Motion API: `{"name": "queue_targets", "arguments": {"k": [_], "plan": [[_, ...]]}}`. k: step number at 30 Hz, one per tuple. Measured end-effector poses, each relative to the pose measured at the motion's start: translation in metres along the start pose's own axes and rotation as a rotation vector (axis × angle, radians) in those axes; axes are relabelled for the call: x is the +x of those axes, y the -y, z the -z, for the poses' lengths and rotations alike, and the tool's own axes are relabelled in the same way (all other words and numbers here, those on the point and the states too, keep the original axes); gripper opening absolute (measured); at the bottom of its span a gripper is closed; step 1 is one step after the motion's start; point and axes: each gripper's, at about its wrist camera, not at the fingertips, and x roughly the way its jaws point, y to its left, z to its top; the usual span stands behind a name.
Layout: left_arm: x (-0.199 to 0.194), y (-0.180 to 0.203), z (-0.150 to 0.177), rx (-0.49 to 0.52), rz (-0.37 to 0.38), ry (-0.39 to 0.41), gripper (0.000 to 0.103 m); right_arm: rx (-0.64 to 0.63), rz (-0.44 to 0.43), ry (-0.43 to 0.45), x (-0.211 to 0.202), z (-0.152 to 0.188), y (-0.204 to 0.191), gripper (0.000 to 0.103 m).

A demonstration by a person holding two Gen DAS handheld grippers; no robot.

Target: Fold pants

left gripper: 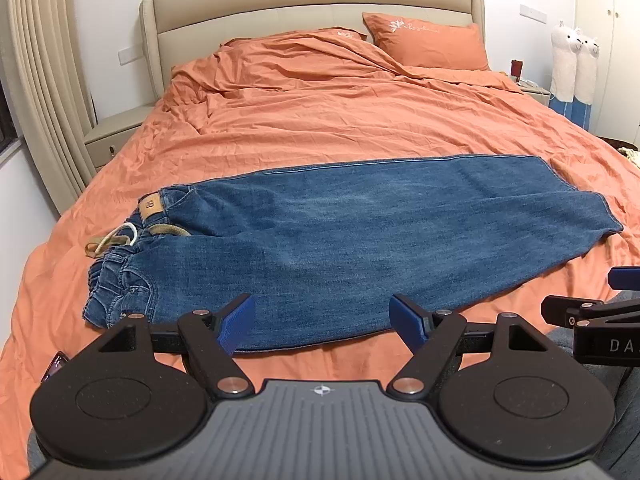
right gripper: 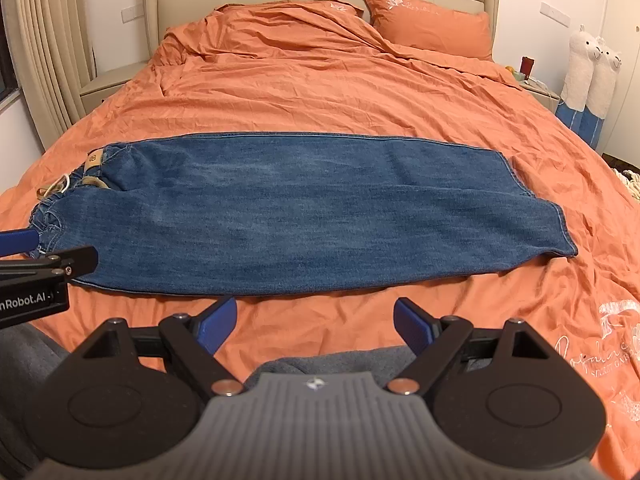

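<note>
While both pairs of tongs hang short of the cloth, I hold the pants (left gripper: 352, 236) in plain sight: blue jeans already laid leg upon leg, a long band running across the orange bed (left gripper: 320, 120) from 9 o'clock to 3 o'clock. The elastic waistband (left gripper: 116, 280), with its tan drawstring (left gripper: 104, 242) and leather patch (left gripper: 151, 210), lies at 9 o'clock; the hems (right gripper: 560, 236) lie at 3 o'clock, the upper hem set a little short of the lower one.

My left tongs (left gripper: 322, 322) stand wide with nothing between the blue pads, poised over the near edge of the jeans toward the waist end. My right tongs (right gripper: 314, 324) also stand wide and empty, above bare sheet just short of the near edge, about mid-length of the legs; a grey sleeve or garment shows beneath them.

Step in hand, as I judge it: the lengthwise fold is done, and the crosswise fold is not yet begun. The next move calls for carrying one pair of tongs out to 3 o'clock, pinching both layers at the hem, and bringing that end over to the waistband. The staggered hems may slip apart if only the top layer is caught.
</note>
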Motion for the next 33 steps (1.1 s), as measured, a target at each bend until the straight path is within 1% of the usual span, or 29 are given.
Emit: {"name": "queue_targets", "arguments": {"k": [33], "plan": [[0.0010,0.0100,0.0002,0.017,0.015,-0.006,0.090,0.004,0.007,-0.003,-0.0006,0.0002,0.0013,0.082]]}}
